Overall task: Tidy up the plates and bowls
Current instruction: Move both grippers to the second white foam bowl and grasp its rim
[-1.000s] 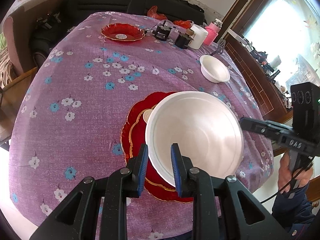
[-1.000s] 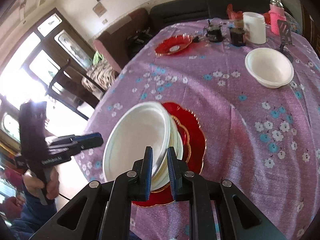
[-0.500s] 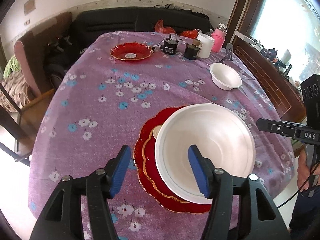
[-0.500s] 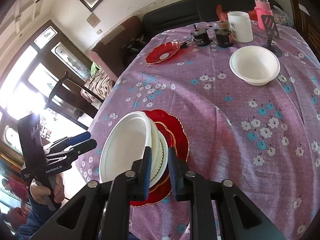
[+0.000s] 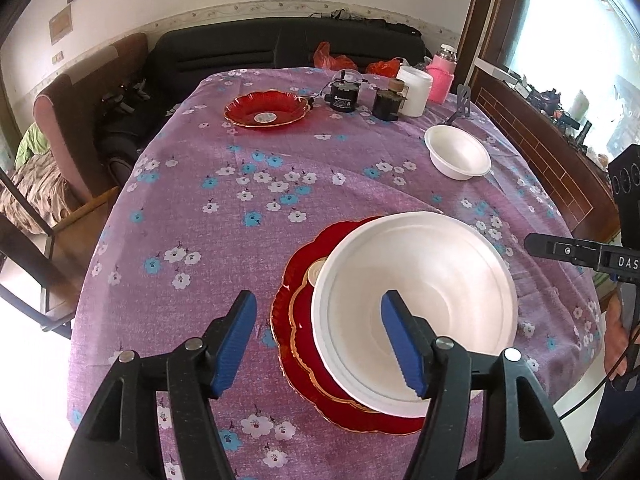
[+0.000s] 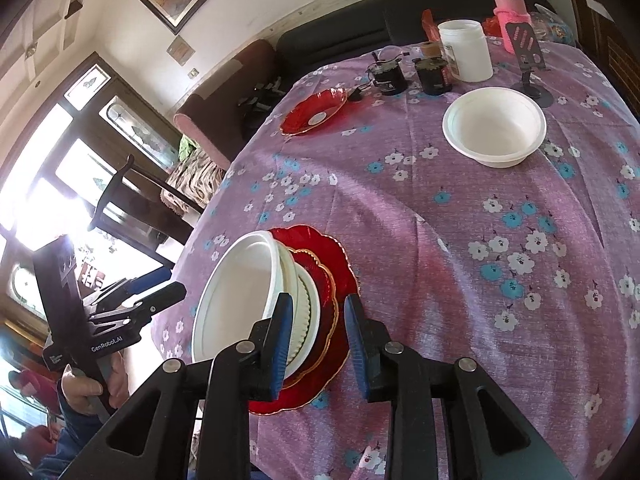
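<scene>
A large white bowl point(image 5: 420, 300) sits in a stack on red gold-rimmed plates point(image 5: 296, 320) near the table's front edge. From the right wrist view, that top bowl point(image 6: 236, 292) rests in a second white bowl point(image 6: 304, 312) on the red plates point(image 6: 340, 264). My left gripper point(image 5: 320, 336) is opening; its jaws straddle the bowl's near rim without touching it. My right gripper point(image 6: 318, 340) is also opening, with the stack's edge between its pads but not pressed. A smaller white bowl point(image 5: 458, 152) and a lone red plate point(image 5: 266, 108) lie farther back.
At the far end of the purple flowered tablecloth point(image 5: 200, 240) stand two dark jars point(image 5: 344, 98), a white tub point(image 5: 416, 90), a pink bottle point(image 5: 440, 78) and a phone stand point(image 6: 528, 52). A sofa and chairs ring the table. A person's hand point(image 6: 86, 388) holds the left gripper.
Both grippers were shut on the white bowl's rim; both have opened and let it go. The bowl now rests level on the stack, and both grippers have drawn back slightly.
</scene>
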`<action>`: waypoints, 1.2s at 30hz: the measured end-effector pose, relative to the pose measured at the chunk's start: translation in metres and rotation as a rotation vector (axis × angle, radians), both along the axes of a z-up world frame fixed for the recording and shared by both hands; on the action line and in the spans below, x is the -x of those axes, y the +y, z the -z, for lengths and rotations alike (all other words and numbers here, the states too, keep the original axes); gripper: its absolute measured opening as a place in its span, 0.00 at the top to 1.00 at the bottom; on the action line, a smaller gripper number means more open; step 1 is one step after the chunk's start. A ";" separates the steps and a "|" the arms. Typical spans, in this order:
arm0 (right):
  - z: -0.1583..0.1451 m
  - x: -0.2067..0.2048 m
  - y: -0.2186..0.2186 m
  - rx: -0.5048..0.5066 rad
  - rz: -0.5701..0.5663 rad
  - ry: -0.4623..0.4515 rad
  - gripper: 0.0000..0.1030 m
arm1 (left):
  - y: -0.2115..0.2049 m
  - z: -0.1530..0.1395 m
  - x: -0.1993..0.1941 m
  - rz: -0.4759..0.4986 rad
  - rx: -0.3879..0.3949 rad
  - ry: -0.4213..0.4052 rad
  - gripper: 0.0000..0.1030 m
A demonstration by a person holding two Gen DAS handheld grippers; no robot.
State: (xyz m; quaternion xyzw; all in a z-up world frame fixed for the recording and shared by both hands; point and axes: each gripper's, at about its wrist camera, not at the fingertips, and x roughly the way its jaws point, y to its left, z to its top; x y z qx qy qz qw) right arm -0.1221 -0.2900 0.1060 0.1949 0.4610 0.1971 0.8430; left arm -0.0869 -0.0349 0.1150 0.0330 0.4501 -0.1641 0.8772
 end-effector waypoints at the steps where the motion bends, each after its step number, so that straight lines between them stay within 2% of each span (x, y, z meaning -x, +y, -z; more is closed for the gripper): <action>1: 0.000 0.000 -0.002 -0.002 0.004 -0.001 0.72 | -0.001 0.000 0.000 0.001 0.000 0.001 0.38; 7: 0.001 -0.002 -0.023 -0.037 0.050 -0.008 0.71 | -0.014 -0.007 -0.003 0.015 0.012 0.013 0.37; 13: 0.004 -0.013 -0.062 -0.081 0.143 -0.021 0.70 | -0.046 -0.022 -0.013 0.047 0.058 0.046 0.37; 21: -0.015 -0.053 -0.131 -0.127 0.341 -0.079 0.70 | -0.131 -0.055 -0.046 0.122 0.106 0.091 0.38; 23: -0.021 -0.071 -0.146 -0.082 0.383 -0.091 0.55 | -0.154 -0.060 -0.060 0.119 0.114 0.093 0.38; 24: -0.021 -0.082 -0.153 -0.051 0.407 -0.092 0.52 | -0.167 -0.060 -0.070 0.111 0.113 0.097 0.38; 27: -0.002 -0.107 -0.174 0.022 0.491 -0.082 0.52 | -0.199 -0.048 -0.102 0.085 0.119 0.132 0.38; 30: 0.027 -0.115 -0.191 -0.047 0.529 -0.070 0.57 | -0.218 -0.026 -0.136 0.036 0.125 0.171 0.38; 31: 0.038 -0.117 -0.196 -0.075 0.524 -0.085 0.66 | -0.222 -0.019 -0.148 0.017 0.125 0.185 0.38; 34: 0.053 -0.125 -0.205 -0.118 0.484 -0.061 0.71 | -0.231 0.005 -0.183 -0.028 0.134 0.237 0.45; 36: 0.046 -0.123 -0.206 -0.112 0.474 -0.100 0.71 | -0.235 0.022 -0.203 -0.046 0.140 0.275 0.54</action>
